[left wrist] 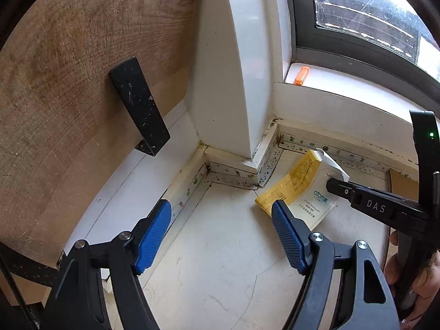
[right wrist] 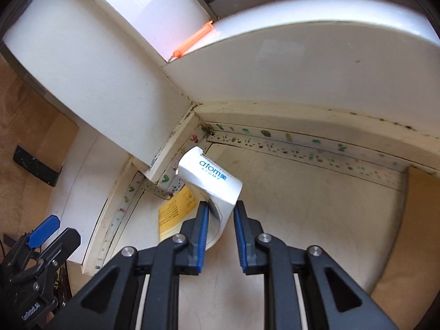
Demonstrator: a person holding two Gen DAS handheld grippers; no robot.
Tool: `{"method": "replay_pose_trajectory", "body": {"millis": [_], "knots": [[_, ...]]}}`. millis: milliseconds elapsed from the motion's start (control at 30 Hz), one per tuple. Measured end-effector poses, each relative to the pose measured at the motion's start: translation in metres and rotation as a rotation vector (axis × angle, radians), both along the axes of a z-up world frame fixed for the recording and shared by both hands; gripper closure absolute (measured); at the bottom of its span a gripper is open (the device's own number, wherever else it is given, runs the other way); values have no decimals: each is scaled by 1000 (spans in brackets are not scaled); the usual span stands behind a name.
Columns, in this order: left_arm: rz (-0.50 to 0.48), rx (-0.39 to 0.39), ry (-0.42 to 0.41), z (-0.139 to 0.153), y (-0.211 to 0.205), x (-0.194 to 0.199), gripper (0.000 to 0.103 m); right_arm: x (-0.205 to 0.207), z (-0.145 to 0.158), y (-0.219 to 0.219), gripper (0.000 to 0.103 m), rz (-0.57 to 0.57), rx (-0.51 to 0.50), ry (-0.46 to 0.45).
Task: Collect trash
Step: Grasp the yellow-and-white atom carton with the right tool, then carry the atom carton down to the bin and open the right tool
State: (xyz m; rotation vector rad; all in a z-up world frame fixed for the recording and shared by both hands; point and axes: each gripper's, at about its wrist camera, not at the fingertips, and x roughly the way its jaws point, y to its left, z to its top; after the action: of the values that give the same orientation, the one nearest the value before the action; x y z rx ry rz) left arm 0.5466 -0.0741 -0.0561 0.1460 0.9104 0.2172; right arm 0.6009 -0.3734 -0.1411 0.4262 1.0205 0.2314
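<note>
Two grippers are over a pale floor [left wrist: 220,247] at a corner where a white wall pillar [left wrist: 247,68] meets the skirting. The trash is a flattened yellow-and-white carton [right wrist: 211,181] printed "atom", lying on the floor near that corner, one white flap curled upward. The right gripper [right wrist: 220,214] has its blue pads on either side of the carton's white edge; the jaws stand narrow, but whether both pads press the card cannot be told, as a gap shows beside the right pad. The left gripper [left wrist: 221,236] hangs with jaws wide apart and nothing between them, its right pad just beside the carton's yellow end. An orange lighter-like item [left wrist: 301,75] lies on the window sill [left wrist: 343,85]. A wooden board [left wrist: 68,96] with a black bracket [left wrist: 140,107] stands left.
</note>
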Motion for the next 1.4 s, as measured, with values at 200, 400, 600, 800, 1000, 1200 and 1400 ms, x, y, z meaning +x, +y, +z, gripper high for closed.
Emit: {"method": "replay_pose_trajectory", "body": {"millis": [200,400,600,800,1000,1200,1400], "knots": [[-26,-16,-13,19,-13,-24,29,-42,34,-8,86,-23,-21,-20],[-71,-46,-3,44,-13,-66,29,-96,76,-5,86,-43,-45,-44],[-128,-83,7,76,-7,-121,30,-166,127,10,87,-66,-81,-91],[-228,-123,-32,119,1,-187,30,-247,182,40,87,-101,-132,-143],[-343,-159,-77,160,15,-266,30,-338,227,80,87,-143,-160,-198],[-429,-180,-96,180,38,-343,30,-423,242,126,87,-178,-188,-218],[-464,-187,-59,168,65,-424,30,-498,221,175,87,-179,-195,-178]]}}
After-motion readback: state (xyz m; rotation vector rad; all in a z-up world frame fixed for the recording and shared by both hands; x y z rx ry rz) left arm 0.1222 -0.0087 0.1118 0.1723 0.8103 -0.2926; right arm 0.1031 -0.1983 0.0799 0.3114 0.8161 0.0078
